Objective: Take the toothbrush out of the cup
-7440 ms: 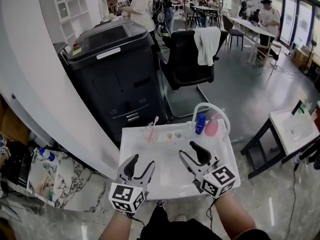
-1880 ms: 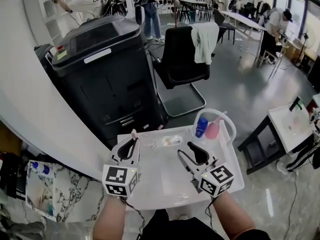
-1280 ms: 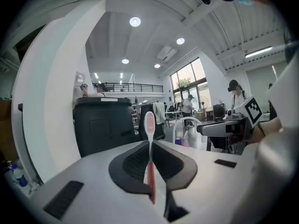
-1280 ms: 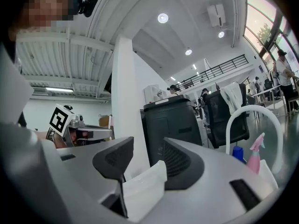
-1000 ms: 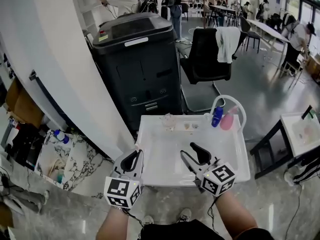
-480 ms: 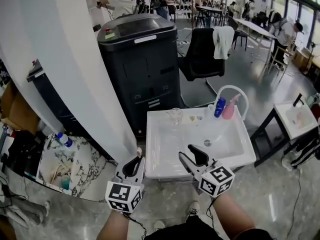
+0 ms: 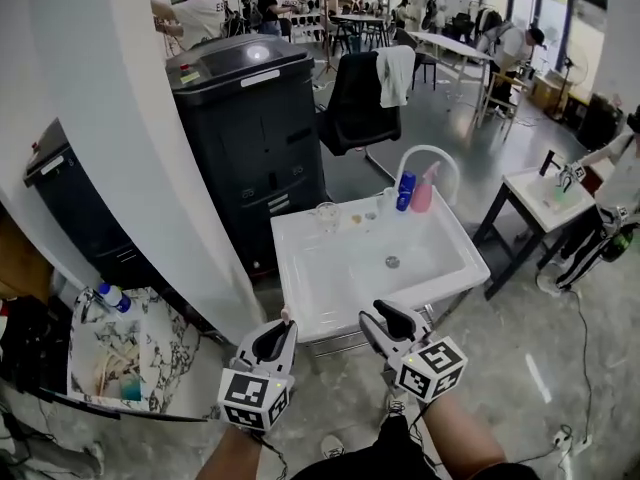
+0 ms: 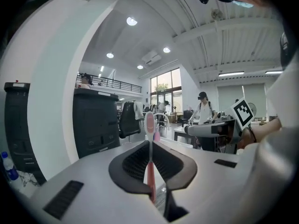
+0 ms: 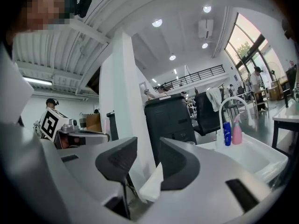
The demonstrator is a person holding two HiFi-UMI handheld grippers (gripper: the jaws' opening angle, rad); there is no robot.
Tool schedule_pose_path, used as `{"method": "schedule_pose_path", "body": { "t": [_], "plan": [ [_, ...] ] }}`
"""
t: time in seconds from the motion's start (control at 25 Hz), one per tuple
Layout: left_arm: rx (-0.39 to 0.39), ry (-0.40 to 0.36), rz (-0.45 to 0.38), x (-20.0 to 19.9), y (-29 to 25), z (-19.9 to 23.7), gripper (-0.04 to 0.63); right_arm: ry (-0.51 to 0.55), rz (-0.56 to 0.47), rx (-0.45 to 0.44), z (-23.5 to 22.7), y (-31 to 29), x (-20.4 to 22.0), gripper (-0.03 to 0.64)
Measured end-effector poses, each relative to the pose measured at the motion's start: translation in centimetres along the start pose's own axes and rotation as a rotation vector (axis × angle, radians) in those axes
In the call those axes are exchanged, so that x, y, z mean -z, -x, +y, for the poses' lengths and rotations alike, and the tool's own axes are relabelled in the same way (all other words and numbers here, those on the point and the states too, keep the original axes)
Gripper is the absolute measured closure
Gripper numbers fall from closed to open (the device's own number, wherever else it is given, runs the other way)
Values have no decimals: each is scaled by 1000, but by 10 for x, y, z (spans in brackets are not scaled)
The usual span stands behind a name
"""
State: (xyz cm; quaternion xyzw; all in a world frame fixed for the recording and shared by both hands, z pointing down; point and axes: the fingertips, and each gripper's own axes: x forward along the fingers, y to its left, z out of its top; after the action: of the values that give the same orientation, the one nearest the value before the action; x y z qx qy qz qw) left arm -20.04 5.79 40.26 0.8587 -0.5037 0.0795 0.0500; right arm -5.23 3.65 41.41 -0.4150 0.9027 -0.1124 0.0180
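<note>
A pink toothbrush [image 8: 150, 171] stands upright between the jaws of my left gripper [image 8: 150, 161], which is shut on its handle; its head [image 8: 149, 123] rises above the jaws. In the head view that gripper [image 7: 272, 342] hangs in front of the white sink [image 7: 300, 288], with the brush tip [image 7: 284, 315] poking out. The clear cup [image 7: 326, 215] stands on the sink's back ledge, far from both grippers. My right gripper [image 7: 385, 320] is off the sink's front edge; its jaws have just been closing, a gap remains in the right gripper view [image 9: 142, 160], and nothing is between them.
A curved white faucet [image 7: 425, 156], a blue bottle [image 7: 404, 191] and a pink spray bottle [image 7: 423, 194] stand at the sink's back right. A black cabinet [image 7: 245, 108] and a chair [image 7: 355, 103] are behind it, and a white pillar [image 7: 100, 128] is at left. A person works at a second sink table [image 7: 545, 193] at right.
Both grippers have drawn back from over the sink to in front of its near edge, the left one still carrying the toothbrush. The right jaws stand narrower than before.
</note>
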Motion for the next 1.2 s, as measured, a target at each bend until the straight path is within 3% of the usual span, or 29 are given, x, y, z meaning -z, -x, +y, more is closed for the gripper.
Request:
{"method": "schedule_pose_path", "body": {
  "t": [0.2, 0.68, 1.2],
  "plan": [
    [74, 6, -13, 1, 8, -23, 560, 1, -20, 85, 2, 32, -2, 597],
    [144, 21, -35, -1, 13, -64, 560, 15, 15, 131, 0, 75, 3, 600],
    [152, 15, -30, -1, 20, -75, 560, 3, 7, 143, 2, 93, 4, 600]
  ]
}}
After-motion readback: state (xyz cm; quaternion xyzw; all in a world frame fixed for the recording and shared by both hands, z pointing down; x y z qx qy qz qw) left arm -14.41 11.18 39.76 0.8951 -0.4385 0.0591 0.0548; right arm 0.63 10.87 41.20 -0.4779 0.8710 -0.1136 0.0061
